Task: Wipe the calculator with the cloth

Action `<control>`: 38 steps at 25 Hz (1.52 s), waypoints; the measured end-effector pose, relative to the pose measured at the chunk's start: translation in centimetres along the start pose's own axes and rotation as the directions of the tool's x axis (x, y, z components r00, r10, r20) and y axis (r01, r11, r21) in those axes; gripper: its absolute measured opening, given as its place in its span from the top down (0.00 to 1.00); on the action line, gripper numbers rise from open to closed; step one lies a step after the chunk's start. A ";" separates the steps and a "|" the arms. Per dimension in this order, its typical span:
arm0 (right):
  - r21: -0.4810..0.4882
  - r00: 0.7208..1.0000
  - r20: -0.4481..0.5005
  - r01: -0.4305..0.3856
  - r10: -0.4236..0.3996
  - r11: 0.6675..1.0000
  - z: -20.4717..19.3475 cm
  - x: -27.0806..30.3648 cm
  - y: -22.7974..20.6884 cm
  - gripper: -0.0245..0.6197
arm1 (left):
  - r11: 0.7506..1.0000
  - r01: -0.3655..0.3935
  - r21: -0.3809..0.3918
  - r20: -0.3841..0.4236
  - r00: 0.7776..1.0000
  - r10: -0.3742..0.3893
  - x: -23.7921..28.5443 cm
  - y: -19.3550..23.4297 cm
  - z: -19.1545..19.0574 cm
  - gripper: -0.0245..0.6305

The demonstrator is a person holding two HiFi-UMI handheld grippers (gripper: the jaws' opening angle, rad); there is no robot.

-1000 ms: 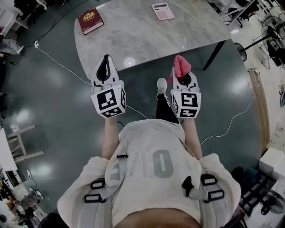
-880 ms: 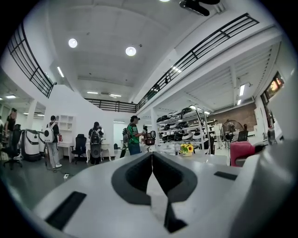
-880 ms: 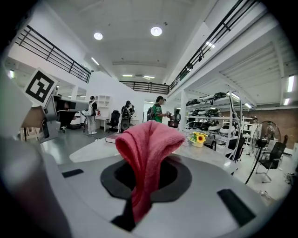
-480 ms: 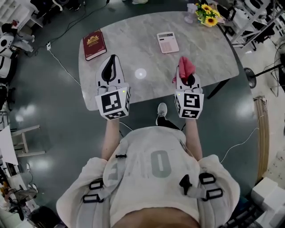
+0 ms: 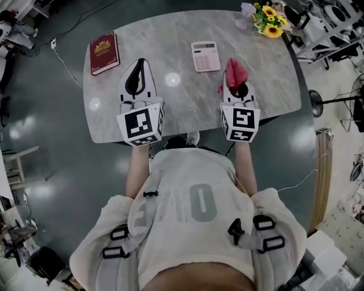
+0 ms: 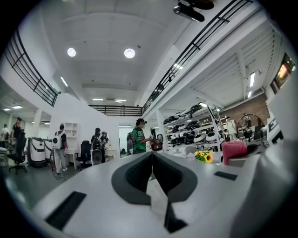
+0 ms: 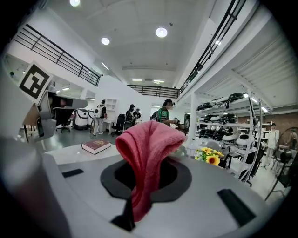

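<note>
table | cloth in right gripper jaws, near calculator | book by left edge

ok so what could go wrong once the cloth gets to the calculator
The cloth sits bunched in the shut right gripper, so hard jaw tips may press keys on the calculator. It lies loose on the smooth table; a wipe might slide it toward the flowers, since the left gripper, shut and empty, isn't steadying it.
</note>
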State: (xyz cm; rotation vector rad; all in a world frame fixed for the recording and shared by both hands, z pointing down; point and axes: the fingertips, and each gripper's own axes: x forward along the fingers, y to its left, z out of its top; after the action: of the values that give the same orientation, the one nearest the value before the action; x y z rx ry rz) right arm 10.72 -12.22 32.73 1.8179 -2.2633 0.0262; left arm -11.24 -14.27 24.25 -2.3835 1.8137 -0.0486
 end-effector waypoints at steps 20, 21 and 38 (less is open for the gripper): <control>0.030 0.998 0.023 -0.058 0.057 0.998 -0.4 4.2 -0.5 0.88 | 0.992 -0.044 -0.116 -0.048 0.998 0.039 4.2 0.6 -3.6 0.93; 0.029 0.998 0.036 -0.057 0.056 0.998 0.1 4.4 -0.7 0.88 | 0.991 -0.050 -0.126 -0.038 0.998 0.046 4.5 0.6 -3.5 0.93; 0.053 0.993 0.081 -0.089 0.085 0.995 1.4 6.3 -3.2 0.88 | 0.977 -0.044 -0.209 0.002 0.999 0.045 7.5 -1.2 -2.1 0.93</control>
State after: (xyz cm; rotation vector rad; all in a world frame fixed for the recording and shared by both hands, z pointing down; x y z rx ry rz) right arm 12.36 -19.22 32.12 1.7761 -2.4191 0.0350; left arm -8.31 -21.33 26.01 -2.4736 1.9566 0.1630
